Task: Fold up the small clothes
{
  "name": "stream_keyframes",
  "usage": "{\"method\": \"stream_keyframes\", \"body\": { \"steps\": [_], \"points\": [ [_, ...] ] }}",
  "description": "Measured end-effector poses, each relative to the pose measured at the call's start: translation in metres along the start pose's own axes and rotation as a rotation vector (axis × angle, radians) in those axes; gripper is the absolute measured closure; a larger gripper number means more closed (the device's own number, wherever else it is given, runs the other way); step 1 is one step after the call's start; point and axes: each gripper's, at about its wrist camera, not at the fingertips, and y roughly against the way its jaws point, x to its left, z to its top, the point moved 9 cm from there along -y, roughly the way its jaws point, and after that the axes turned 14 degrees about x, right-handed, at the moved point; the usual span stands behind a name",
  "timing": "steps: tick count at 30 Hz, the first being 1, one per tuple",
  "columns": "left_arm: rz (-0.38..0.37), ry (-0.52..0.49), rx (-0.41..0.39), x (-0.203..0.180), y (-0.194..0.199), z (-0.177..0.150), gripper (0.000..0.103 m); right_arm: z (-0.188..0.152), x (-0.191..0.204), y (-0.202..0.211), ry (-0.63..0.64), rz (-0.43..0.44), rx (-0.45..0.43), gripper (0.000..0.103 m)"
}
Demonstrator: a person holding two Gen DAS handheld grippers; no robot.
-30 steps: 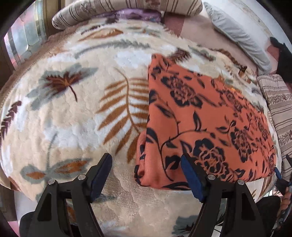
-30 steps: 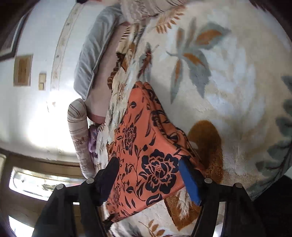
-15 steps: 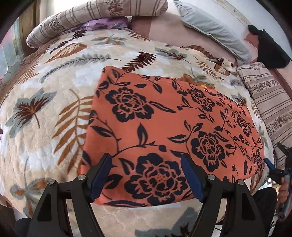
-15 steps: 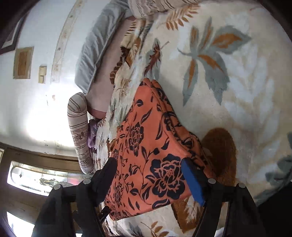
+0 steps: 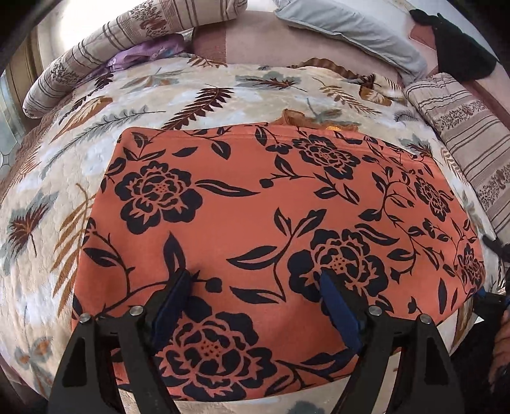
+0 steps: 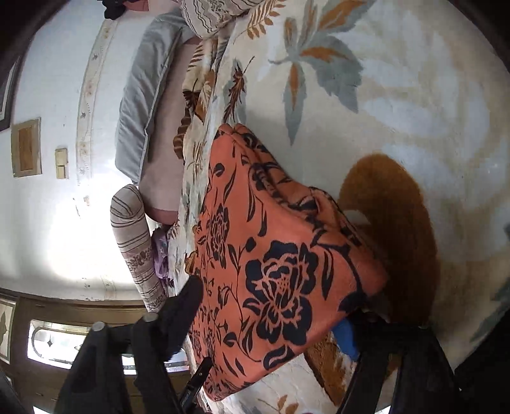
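Left wrist view: orange cloth with black flower print (image 5: 274,223) lies flat as a folded rectangle on the cream plush blanket with leaf pattern (image 5: 57,178) covering the bed. Left gripper (image 5: 255,283) is over the cloth's near edge, jaws spread wide and opening, blue pads on top of the fabric, nothing pinched between them. Behind the cloth, left to right: striped bolster pillow (image 5: 127,41), crumpled purple cloth (image 5: 149,54), grey pillow (image 5: 350,28), second striped pillow (image 5: 471,133), black item (image 5: 459,51) at far right. This view shows the full outline of the cloth; the right wrist view only gets one corner. Right wrist view, rolled sideways: right gripper (image 6: 271,305) straddles the corner of the orange cloth (image 6: 271,254), jaws closing with the fabric between them; can't confirm the pads press yet. Stacked layers of the fold show along that edge, not seen from the left. It also shows a white wall (image 6: 54,223) and window (image 6: 57,344).
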Motion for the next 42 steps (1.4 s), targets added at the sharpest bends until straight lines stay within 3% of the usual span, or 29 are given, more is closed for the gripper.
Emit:
{"method": "stream_keyframes", "body": {
  "steps": [1, 4, 8, 10, 12, 14, 16, 19, 21, 22, 25, 28, 30, 33, 35, 38, 42],
  "points": [
    [-0.010, 0.008, 0.002, 0.000, 0.001, 0.000, 0.020, 0.002, -0.002, -0.003, 0.004, -0.018, 0.006, 0.071],
    [-0.059, 0.027, -0.010, -0.003, 0.012, 0.001, 0.020, 0.002, -0.003, -0.006, 0.039, -0.076, 0.015, 0.092],
    [-0.056, 0.009, -0.078, -0.011, 0.031, 0.003, 0.020, -0.011, 0.039, 0.017, 0.227, -0.180, -0.056, 0.093],
    [-0.021, -0.013, -0.042, -0.015, 0.020, 0.002, 0.020, -0.011, 0.033, 0.016, 0.233, -0.216, -0.041, 0.093],
    [0.031, -0.039, 0.064, -0.016, -0.013, -0.006, 0.018, -0.009, -0.006, 0.001, 0.154, -0.306, 0.039, 0.085],
    [0.090, -0.093, 0.009, -0.020, -0.011, -0.007, 0.016, -0.010, -0.017, 0.013, 0.066, -0.167, 0.038, 0.082],
    [0.080, -0.084, 0.015, -0.019, -0.011, -0.008, 0.016, -0.010, -0.014, 0.033, 0.092, -0.185, 0.021, 0.072],
    [0.058, -0.083, 0.017, -0.017, -0.011, -0.006, 0.015, -0.002, -0.005, 0.069, 0.156, -0.219, -0.028, 0.066],
    [0.060, -0.083, 0.010, -0.017, -0.011, -0.006, 0.015, 0.013, 0.004, 0.083, 0.184, -0.211, -0.044, 0.040],
    [0.060, -0.082, 0.006, -0.016, -0.011, -0.006, 0.015, 0.023, 0.011, 0.086, 0.202, -0.198, -0.049, 0.020],
    [0.053, -0.079, 0.004, -0.016, -0.012, -0.006, 0.014, 0.056, 0.042, 0.072, 0.289, -0.178, -0.022, 0.019],
    [0.047, -0.080, 0.006, -0.019, -0.013, -0.007, 0.013, 0.087, 0.069, 0.024, 0.325, -0.168, 0.094, 0.019],
    [0.044, -0.083, 0.006, -0.019, -0.013, -0.007, 0.012, 0.105, 0.075, -0.010, 0.350, -0.215, 0.154, 0.019],
    [0.035, -0.085, 0.003, -0.019, -0.013, -0.007, 0.011, 0.130, 0.073, -0.047, 0.350, -0.298, 0.190, 0.023],
    [0.030, -0.090, -0.001, -0.018, -0.013, -0.007, 0.010, 0.135, 0.071, -0.066, 0.352, -0.329, 0.238, 0.084],
    [0.022, -0.097, -0.011, -0.018, -0.015, -0.006, 0.009, 0.141, 0.075, -0.064, 0.388, -0.405, 0.178, 0.084],
    [0.017, -0.102, -0.008, -0.019, -0.014, -0.006, 0.007, 0.154, 0.056, -0.046, 0.288, -0.417, 0.086, 0.081]
  ]
}}
